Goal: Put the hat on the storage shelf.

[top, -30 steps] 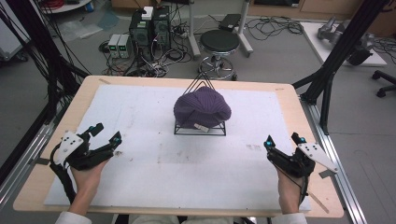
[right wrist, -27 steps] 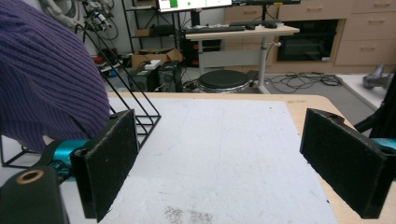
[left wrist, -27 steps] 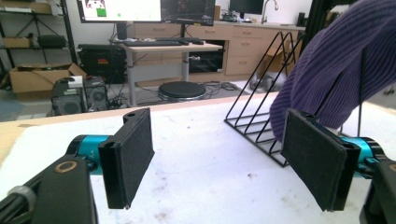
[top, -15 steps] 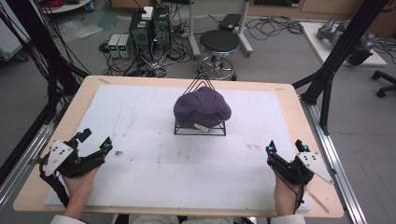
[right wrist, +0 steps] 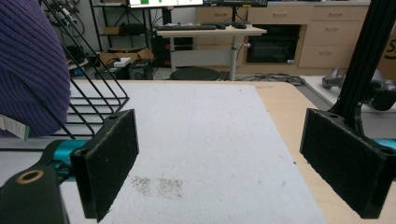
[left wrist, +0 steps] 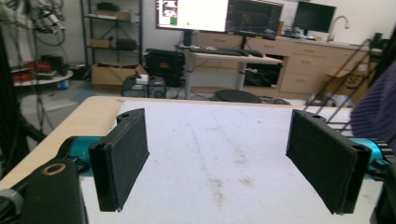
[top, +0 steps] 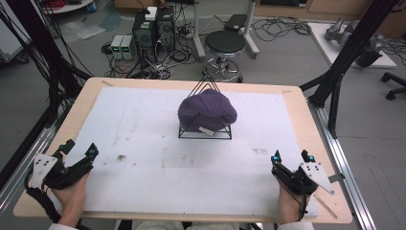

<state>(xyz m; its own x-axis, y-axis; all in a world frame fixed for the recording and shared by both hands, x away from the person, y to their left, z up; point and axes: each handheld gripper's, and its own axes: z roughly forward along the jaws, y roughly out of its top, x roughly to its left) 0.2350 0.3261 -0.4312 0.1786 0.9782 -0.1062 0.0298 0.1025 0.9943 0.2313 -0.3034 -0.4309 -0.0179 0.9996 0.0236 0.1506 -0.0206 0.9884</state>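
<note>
A purple knitted hat (top: 207, 111) sits draped over a black wire stand (top: 205, 134) at the middle back of the white mat (top: 143, 124). My left gripper (top: 80, 148) rests low at the mat's near left edge, well apart from the hat. Its jaws have just been opening and stand wide, with nothing between them (left wrist: 219, 163). My right gripper (top: 291, 157) is at the near right, also open and empty (right wrist: 233, 168). The hat (right wrist: 28, 70) and stand (right wrist: 93, 102) lie ahead to its left. The hat's edge (left wrist: 378, 107) shows at the right of the left gripper view.
The mat covers a wooden table (top: 297, 96) framed by black struts. Faint smudges (top: 261, 151) mark the mat near the right gripper. A stool (top: 225, 43) and computers stand on the floor beyond the far edge.
Both hands have drawn back toward the table's near edge and sunk lower. The left one has also shifted left. The hat and stand have not moved.
</note>
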